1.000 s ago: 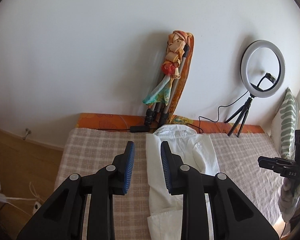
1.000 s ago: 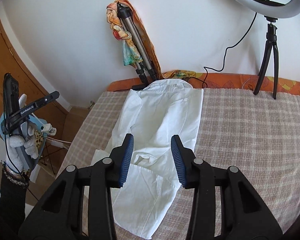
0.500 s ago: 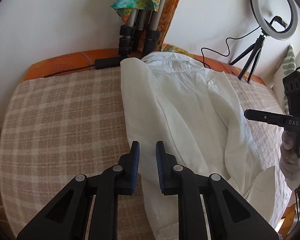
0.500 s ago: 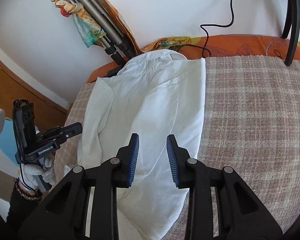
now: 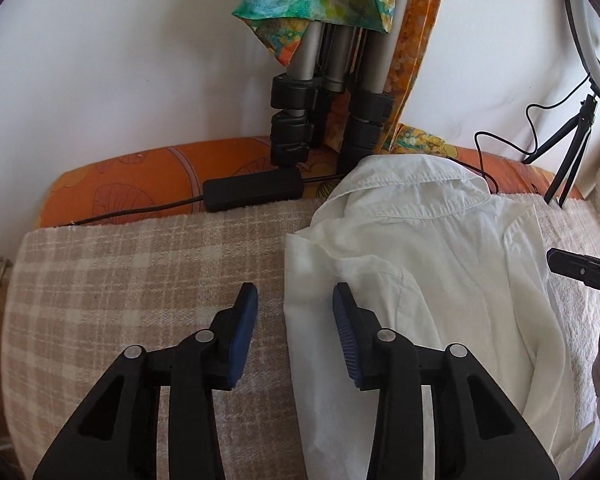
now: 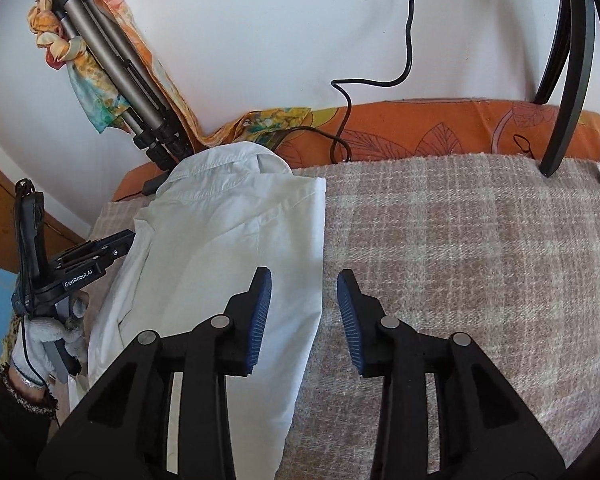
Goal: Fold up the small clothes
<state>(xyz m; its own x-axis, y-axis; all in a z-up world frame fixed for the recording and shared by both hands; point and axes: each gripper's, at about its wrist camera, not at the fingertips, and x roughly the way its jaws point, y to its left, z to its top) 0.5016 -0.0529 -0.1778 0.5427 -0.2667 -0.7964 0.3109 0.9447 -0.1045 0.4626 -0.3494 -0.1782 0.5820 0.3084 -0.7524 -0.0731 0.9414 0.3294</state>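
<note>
A small white collared shirt (image 5: 432, 264) lies on the checked beige blanket (image 5: 120, 280), collar toward the wall, sides folded inward. My left gripper (image 5: 295, 304) is open and straddles the shirt's left folded edge near the shoulder. My right gripper (image 6: 304, 288) is open and straddles the shirt's right folded edge (image 6: 316, 248). The shirt also shows in the right wrist view (image 6: 228, 248). Each gripper holds nothing. The other gripper's body shows at the side in each view.
A folded tripod (image 5: 324, 92) draped with a colourful scarf leans on the wall behind the collar. A black power brick (image 5: 254, 189) and cable lie on the orange mattress edge (image 5: 140, 184). A ring-light tripod (image 5: 572, 140) stands at the back right.
Both grippers have moved forward toward the collar end of the shirt and opened wider, each coming to one side edge of the shirt.
</note>
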